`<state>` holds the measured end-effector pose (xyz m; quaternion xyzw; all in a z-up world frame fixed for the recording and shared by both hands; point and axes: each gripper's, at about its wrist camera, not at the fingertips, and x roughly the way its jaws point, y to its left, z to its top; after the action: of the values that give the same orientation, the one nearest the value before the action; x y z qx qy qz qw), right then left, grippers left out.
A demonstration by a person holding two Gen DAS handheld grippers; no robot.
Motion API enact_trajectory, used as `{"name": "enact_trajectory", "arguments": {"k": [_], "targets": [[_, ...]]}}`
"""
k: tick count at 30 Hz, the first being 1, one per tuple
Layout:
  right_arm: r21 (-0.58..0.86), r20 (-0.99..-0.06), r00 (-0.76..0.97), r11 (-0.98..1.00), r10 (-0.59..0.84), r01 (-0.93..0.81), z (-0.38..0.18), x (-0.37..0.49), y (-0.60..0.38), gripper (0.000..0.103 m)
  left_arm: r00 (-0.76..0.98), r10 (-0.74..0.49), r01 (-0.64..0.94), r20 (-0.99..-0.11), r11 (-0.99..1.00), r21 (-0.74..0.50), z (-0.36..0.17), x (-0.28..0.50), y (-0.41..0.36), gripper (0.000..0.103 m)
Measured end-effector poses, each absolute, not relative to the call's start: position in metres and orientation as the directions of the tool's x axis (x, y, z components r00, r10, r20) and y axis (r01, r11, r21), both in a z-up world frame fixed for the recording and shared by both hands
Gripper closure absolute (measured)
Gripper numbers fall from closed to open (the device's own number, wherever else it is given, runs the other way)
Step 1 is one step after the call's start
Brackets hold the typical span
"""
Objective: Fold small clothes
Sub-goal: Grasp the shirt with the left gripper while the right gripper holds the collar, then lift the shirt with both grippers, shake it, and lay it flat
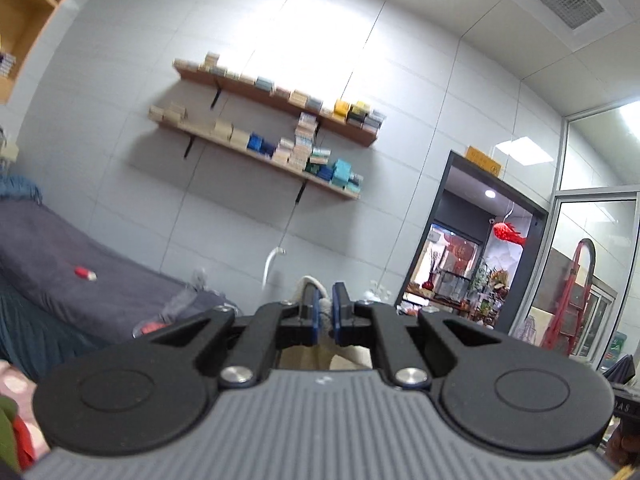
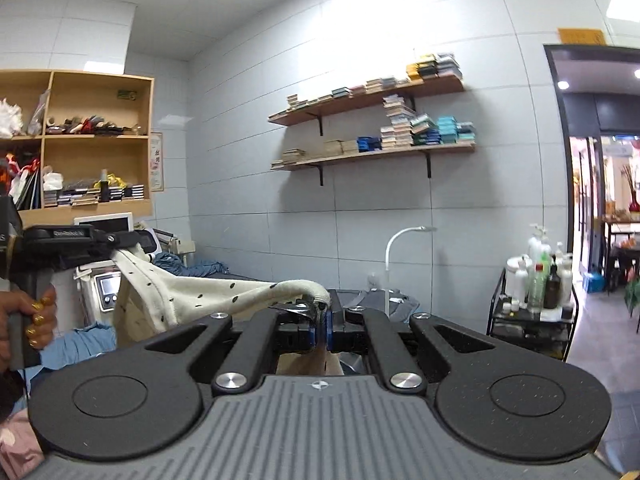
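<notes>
left wrist view: left tongs (image 1: 326, 304) clamped on cream cloth (image 1: 308, 282), raised level facing wall shelves (image 1: 264, 132); bed (image 1: 72, 272) lower left.
right wrist view: right tongs (image 2: 325, 318) clamped on the cloth's rolled edge (image 2: 304, 288); dotted cream garment (image 2: 200, 292) stretches in air leftward to left tongs (image 2: 120, 240), held by a hand (image 2: 36, 312).

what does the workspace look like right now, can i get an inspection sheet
surface: dark bed, seen only in the left wrist view
job's things: cream dotted garment held up in the air, stretched between both grippers
clutter: small red object on the bed; bottles on a black cart
grippers: left gripper shut on the garment; right gripper shut on the garment
cables: nothing seen
surroundings: tiled wall with two wooden shelves of boxes, white lamp, open doorway, red stepladder
</notes>
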<state>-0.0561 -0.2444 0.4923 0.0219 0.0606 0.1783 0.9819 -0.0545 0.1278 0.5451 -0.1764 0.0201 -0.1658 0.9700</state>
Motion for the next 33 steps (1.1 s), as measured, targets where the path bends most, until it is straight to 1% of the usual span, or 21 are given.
{"name": "enact_trajectory", "arguments": {"k": [3,6,8,10,12,13,15,17,19,20,22,23,25,26,27,28,29,30,31,32,33], "targets": [[0.049,-0.069,0.913,0.916,0.401,-0.399,0.516,-0.065,-0.242,0.097,0.948,-0.302,0.318,0.099,0.895,-0.313,0.582,-0.096,0.141,0.097],[-0.043,-0.002,0.913,0.912,0.408,-0.408,0.535,-0.071,-0.237,0.097,0.938,-0.315,0.345,0.147,0.895,-0.283,0.611,-0.121,0.141,0.097],[-0.060,-0.006,0.927,0.925,0.376,-0.375,0.540,-0.063,-0.236,0.097,0.932,-0.328,0.359,0.154,0.889,-0.284,0.619,-0.125,0.137,0.097],[-0.028,-0.009,0.921,0.921,0.388,-0.388,0.540,-0.055,-0.241,0.097,0.947,-0.280,0.313,0.158,0.916,-0.251,0.618,-0.124,0.131,0.096],[-0.041,-0.017,0.928,0.927,0.372,-0.372,0.536,-0.048,-0.238,0.097,0.957,-0.259,0.284,0.132,0.932,-0.225,0.612,-0.109,0.124,0.096],[-0.050,-0.029,0.928,0.927,0.371,-0.372,0.532,-0.043,-0.235,0.097,0.963,-0.244,0.265,0.113,0.935,-0.234,0.604,-0.096,0.122,0.096],[-0.045,-0.067,0.932,0.932,0.356,-0.359,0.519,-0.025,-0.232,0.097,0.975,-0.221,0.218,0.017,0.940,-0.262,0.575,-0.045,0.119,0.096],[-0.022,-0.144,0.933,0.941,0.331,-0.338,0.499,0.007,-0.230,0.097,0.972,-0.200,0.158,-0.122,0.943,-0.292,0.537,0.013,0.118,0.096],[-0.016,-0.232,0.932,0.957,0.279,-0.290,0.469,0.049,-0.229,0.097,0.954,-0.178,0.099,-0.240,0.947,-0.307,0.492,0.069,0.114,0.096],[0.002,-0.289,0.924,0.965,0.252,-0.262,0.450,0.074,-0.229,0.097,0.945,-0.157,0.071,-0.288,0.955,-0.289,0.470,0.093,0.109,0.096],[-0.029,-0.379,0.910,0.980,0.169,-0.195,0.409,0.123,-0.225,0.097,0.920,-0.120,0.025,-0.373,0.968,-0.249,0.428,0.138,0.096,0.095],[-0.054,-0.418,0.900,0.985,0.128,-0.165,0.387,0.147,-0.222,0.097,0.901,-0.093,0.013,-0.423,0.982,-0.190,0.403,0.168,0.088,0.093],[-0.085,-0.507,0.861,0.991,0.047,-0.104,0.340,0.194,-0.217,0.096,0.850,-0.079,0.015,-0.520,0.992,-0.127,0.361,0.206,0.072,0.091],[-0.107,-0.546,0.838,0.991,0.011,-0.083,0.318,0.213,-0.215,0.094,0.814,-0.062,0.001,-0.577,0.994,-0.106,0.338,0.225,0.065,0.089],[-0.123,-0.585,0.811,0.991,-0.036,-0.045,0.295,0.230,-0.214,0.092,0.769,-0.060,-0.011,-0.637,0.994,-0.107,0.318,0.241,0.063,0.075],[-0.124,-0.627,0.775,0.992,-0.078,-0.001,0.276,0.243,-0.217,0.081,0.731,-0.057,-0.020,-0.680,0.994,-0.104,0.301,0.251,0.061,0.053],[-0.132,-0.663,0.740,0.991,-0.110,0.029,0.258,0.252,-0.219,0.066,0.697,-0.040,-0.036,-0.716,0.995,-0.091,0.280,0.260,0.063,0.043],[-0.145,-0.687,0.713,0.988,-0.138,0.052,0.243,0.258,-0.221,0.057,0.676,-0.026,-0.050,-0.736,0.995,-0.082,0.262,0.264,0.066,0.036],[-0.153,-0.709,0.687,0.986,-0.158,0.069,0.230,0.258,-0.223,0.048,0.667,-0.016,-0.063,-0.745,0.995,-0.078,0.248,0.263,0.070,0.036],[-0.149,-0.716,0.680,0.986,-0.159,0.073,0.222,0.253,-0.224,0.049,0.658,-0.015,-0.071,-0.752,0.994,-0.083,0.236,0.262,0.075,0.036],[-0.135,-0.719,0.680,0.989,-0.143,0.065,0.216,0.246,-0.226,0.048,0.649,-0.023,-0.079,-0.761,0.992,-0.097,0.226,0.260,0.082,0.030]]}}
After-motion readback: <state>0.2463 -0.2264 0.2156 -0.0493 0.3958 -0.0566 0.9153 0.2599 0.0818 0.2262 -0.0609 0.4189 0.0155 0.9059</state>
